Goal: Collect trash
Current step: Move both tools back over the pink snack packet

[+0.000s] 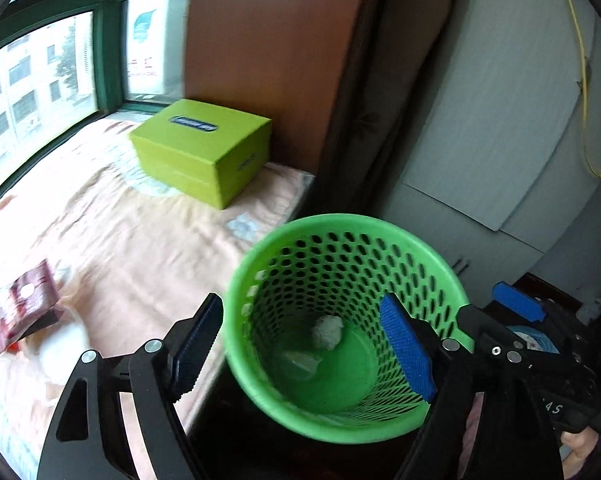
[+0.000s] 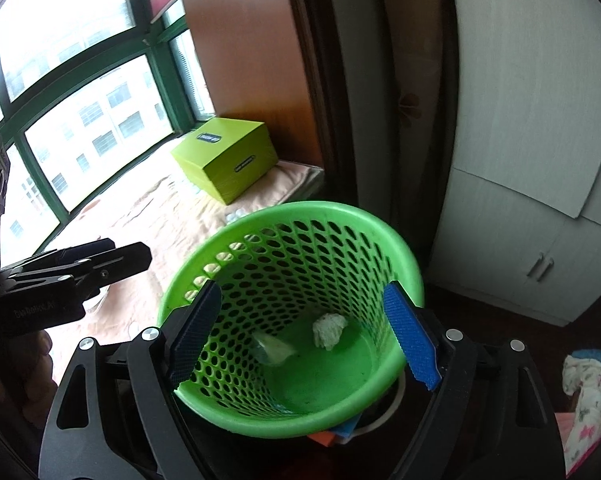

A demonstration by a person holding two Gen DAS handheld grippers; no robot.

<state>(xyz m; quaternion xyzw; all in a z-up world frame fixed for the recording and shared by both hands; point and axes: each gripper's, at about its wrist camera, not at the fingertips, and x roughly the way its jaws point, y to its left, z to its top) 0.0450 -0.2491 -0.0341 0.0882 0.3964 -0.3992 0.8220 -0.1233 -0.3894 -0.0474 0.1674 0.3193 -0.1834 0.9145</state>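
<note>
Green mesh bin (image 2: 340, 216) already has two bits in it: white paper wad (image 2: 329, 330) and clear wrapper (image 2: 274, 348) on the bottom. Left tool (image 1: 304, 344) and right tool (image 2: 304, 336) both spread wide, empty. Red packet (image 1: 20, 312) on the bed (image 1: 140, 248) not yet collected, likely next.

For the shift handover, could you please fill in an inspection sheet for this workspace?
Surface: bed with peach patterned sheet, beside the window.
Job's things: green perforated wastebasket holding a crumpled white wad and a clear wrapper; red packet lying on the bed.
Clutter: lime green box on the bed by the wooden panel.
Grippers: left tongs and right tongs both open, empty, above the basket.
Cables: yellow cord hanging down the wall.
Surroundings: pale cabinet; floral cloth lower right.
</note>
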